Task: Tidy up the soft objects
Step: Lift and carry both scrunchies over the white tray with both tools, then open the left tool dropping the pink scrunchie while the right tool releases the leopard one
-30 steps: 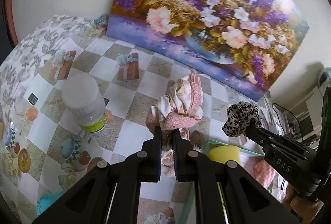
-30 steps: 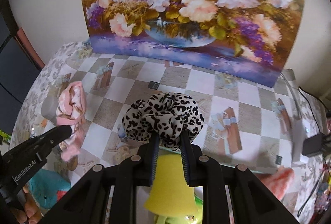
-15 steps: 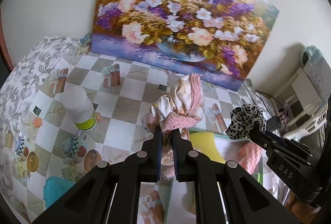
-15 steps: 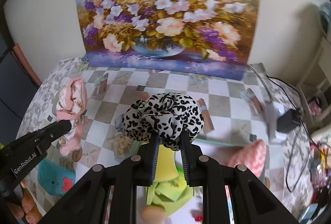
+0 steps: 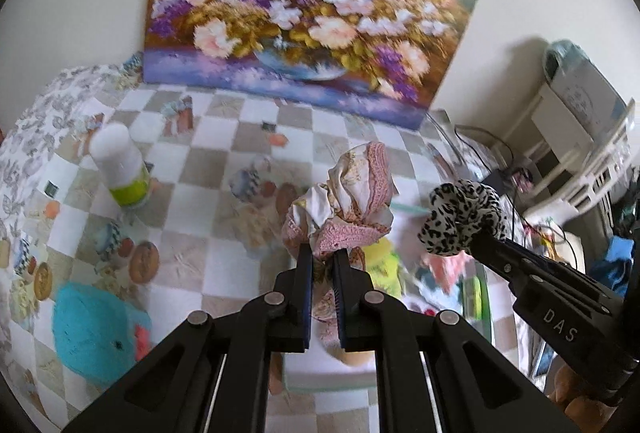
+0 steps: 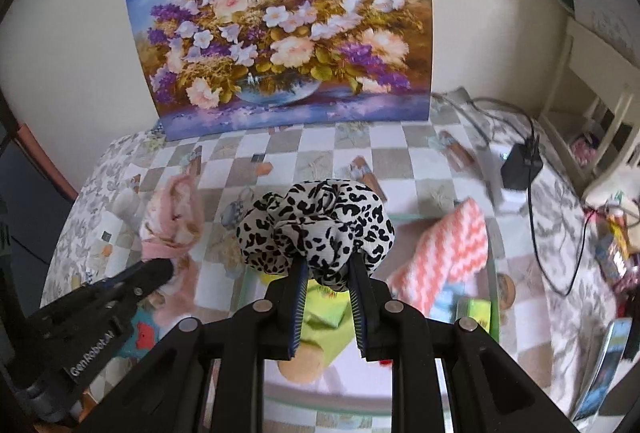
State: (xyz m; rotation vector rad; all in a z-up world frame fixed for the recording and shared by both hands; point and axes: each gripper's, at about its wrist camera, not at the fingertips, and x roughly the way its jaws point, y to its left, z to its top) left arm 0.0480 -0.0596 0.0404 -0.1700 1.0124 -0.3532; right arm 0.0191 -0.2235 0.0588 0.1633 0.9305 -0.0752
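Observation:
My left gripper (image 5: 321, 253) is shut on a pink and cream cloth (image 5: 348, 201) and holds it in the air above the table. It also shows in the right wrist view (image 6: 172, 221). My right gripper (image 6: 326, 267) is shut on a leopard-print scrunchie (image 6: 316, 223), also lifted; the scrunchie shows at the right of the left wrist view (image 5: 464, 217). Below both grippers lies a pale green tray (image 6: 494, 313) with a yellow-green soft item (image 6: 324, 329) and a pink zigzag cloth (image 6: 444, 253) in it.
A turquoise plush toy (image 5: 92, 333) lies at the table's front left. A white bottle with a green label (image 5: 120, 165) stands at the left. A flower painting (image 6: 280, 45) leans on the back wall. A black adapter with cables (image 6: 520, 161) lies at the right.
Both grippers have risen and pulled back from the table with their loads. More of the tray, the turquoise plush and the room's right side has come into view.

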